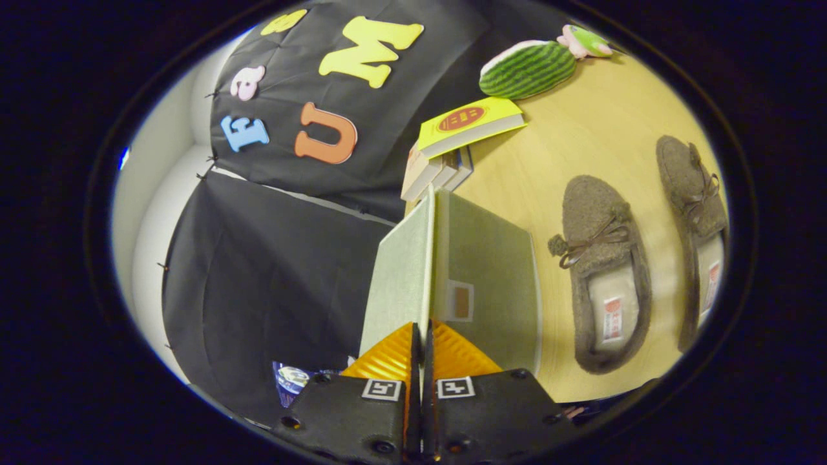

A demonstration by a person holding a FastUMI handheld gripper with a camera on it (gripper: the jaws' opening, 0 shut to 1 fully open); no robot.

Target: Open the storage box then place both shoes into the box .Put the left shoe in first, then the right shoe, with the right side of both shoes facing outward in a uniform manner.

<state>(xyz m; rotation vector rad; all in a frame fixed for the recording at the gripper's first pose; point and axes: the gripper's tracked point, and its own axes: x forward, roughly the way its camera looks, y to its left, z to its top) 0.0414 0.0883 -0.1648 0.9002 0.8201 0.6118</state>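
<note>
so your gripper is clamped on the lid, which stands lifted off the box. opening looks about done. both shoes, near and far, wait on the table beside the box; neither is in yet.

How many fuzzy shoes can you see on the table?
2. One shoe lies on the table right beside the green box; the other shoe lies just past it. The gripper fingers pinch the box's lid.

Fuzzy woollen shoes, matt cloth-textured box lid
</note>
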